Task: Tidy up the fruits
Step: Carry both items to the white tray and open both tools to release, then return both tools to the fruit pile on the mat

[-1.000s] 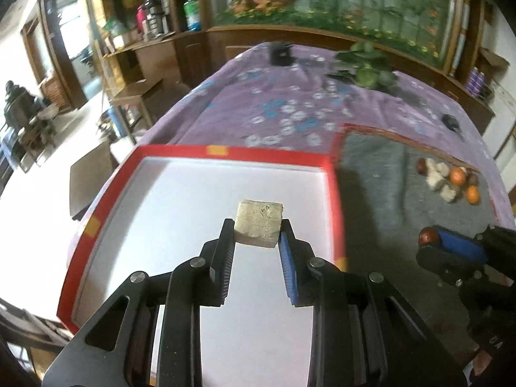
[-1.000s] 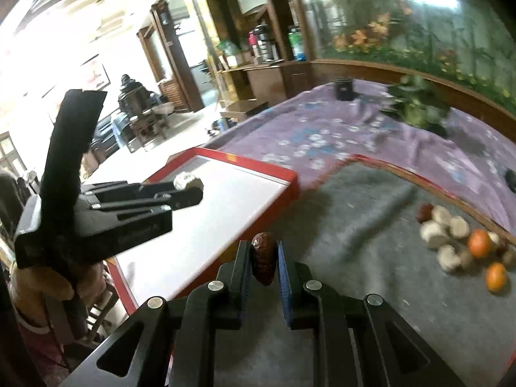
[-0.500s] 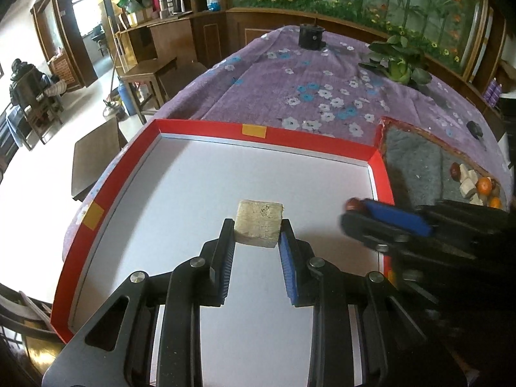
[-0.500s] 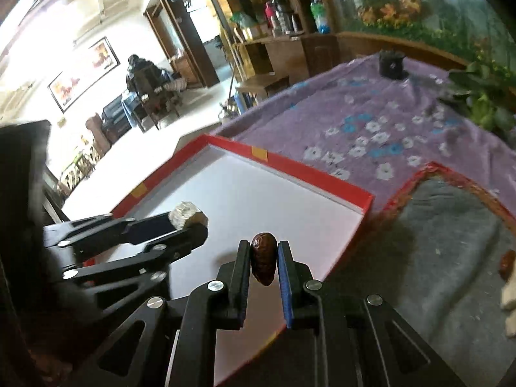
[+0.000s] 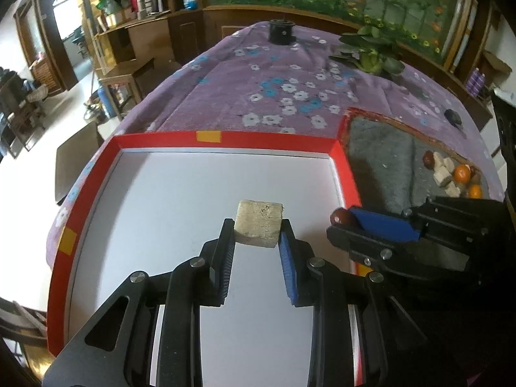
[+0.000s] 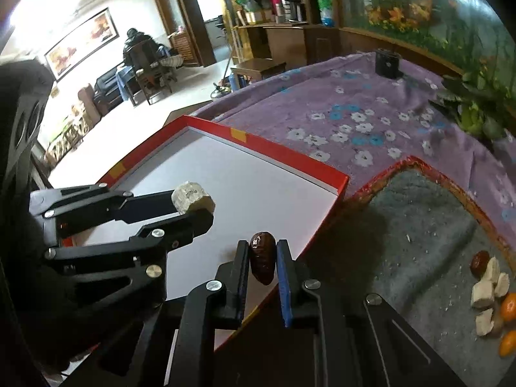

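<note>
A: Blue-padded and black-framed, the left gripper [image 5: 256,242] is seen closed on a pale cut chunk [image 5: 259,226], which is held clear above the white floor of the red-rimmed tray [image 5: 206,137], presumably for release there.

B: And the right gripper [image 6: 262,262]?

A: A dark red date [image 6: 262,257] is pinched lengthwise between its narrowly set pads, just over the tray's near corner, beside the left gripper; the same destination is suggested.

B: What is left unsorted?

A: A heap of remaining fruit [image 6: 490,293], with dates, pale chunks and small oranges, is shown on the grey felt mat [image 6: 419,225], well apart from the tray.
</note>
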Available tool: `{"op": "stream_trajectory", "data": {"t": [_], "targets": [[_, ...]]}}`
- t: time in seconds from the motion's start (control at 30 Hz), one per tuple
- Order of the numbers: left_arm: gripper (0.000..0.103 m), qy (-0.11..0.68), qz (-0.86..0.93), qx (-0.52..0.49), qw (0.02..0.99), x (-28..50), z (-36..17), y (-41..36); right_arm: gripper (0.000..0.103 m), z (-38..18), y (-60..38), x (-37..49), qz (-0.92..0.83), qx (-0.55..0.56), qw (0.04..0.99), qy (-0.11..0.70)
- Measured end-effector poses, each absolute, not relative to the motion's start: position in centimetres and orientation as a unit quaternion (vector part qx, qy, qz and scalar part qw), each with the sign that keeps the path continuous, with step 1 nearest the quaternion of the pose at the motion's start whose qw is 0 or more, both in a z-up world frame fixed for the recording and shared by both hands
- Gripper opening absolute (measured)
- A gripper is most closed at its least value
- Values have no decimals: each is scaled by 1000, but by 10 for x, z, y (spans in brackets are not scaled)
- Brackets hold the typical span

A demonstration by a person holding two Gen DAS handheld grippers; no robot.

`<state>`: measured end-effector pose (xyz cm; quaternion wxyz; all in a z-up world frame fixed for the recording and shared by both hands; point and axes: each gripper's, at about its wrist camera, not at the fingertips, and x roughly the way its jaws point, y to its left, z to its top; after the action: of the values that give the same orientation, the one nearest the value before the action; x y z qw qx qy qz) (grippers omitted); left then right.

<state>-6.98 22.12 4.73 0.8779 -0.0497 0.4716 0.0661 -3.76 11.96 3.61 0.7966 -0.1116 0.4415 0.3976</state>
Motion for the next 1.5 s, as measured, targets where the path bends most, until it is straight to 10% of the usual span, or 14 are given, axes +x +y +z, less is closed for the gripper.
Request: {"op": "stream_trajectory", "data": {"t": [0.37,0.53,1.5], "targets": [[27,492,95,-60,863,-72,35,229,34,49,103,-38,395,-74,818,411],[56,457,105,-56,881,-78,48,216,34,63,59,-53,374,-44,836,399],[55,494,-80,17,866,-112,46,43,47,43,-158,-113,214,6,893,396]]}}
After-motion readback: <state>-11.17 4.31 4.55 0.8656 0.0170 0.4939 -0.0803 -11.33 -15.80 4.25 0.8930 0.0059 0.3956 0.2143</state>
